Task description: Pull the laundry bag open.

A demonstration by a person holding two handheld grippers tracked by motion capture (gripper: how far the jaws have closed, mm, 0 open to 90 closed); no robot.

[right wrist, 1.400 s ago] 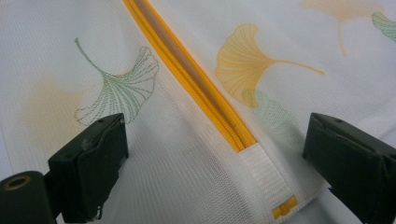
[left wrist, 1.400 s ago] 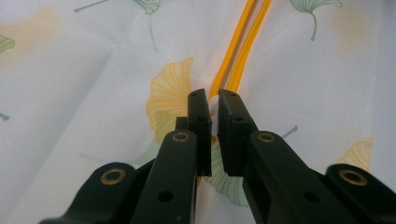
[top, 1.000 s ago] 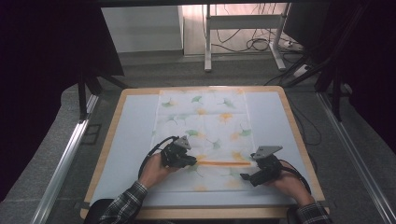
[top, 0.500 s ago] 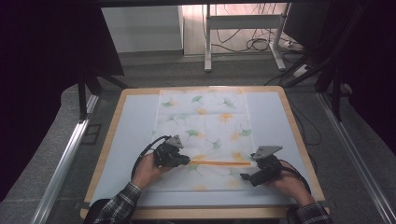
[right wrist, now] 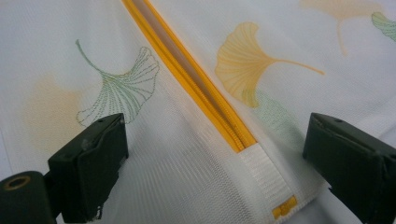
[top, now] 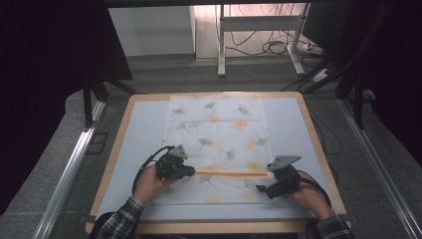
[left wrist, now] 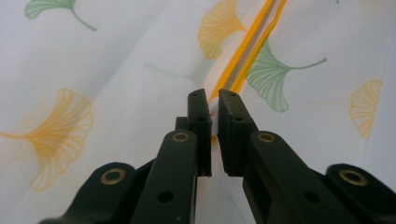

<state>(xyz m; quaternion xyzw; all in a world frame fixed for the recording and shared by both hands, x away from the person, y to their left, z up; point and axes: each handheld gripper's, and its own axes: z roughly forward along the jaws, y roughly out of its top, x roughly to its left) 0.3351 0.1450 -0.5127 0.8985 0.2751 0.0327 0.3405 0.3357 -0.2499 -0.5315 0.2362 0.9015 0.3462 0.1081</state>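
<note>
A white mesh bag printed with green and orange ginkgo leaves lies flat on the board. Its orange zipper runs across the near part. My left gripper sits at the zipper's left end, shut on the zipper pull. Beyond those jaws the two orange zipper halves lie parted. My right gripper is at the zipper's right end, open wide. Its jaws straddle the zipper's end and the white fabric tab there, low over the mesh.
The bag lies on a pale mat with a wooden rim. Metal rails run along both sides of the table. Cables and a stand's legs are on the floor beyond the far edge.
My left gripper has slid leftward along the zipper line, still shut, and more orange zipper shows between the two grippers. The right gripper has stayed in place.
</note>
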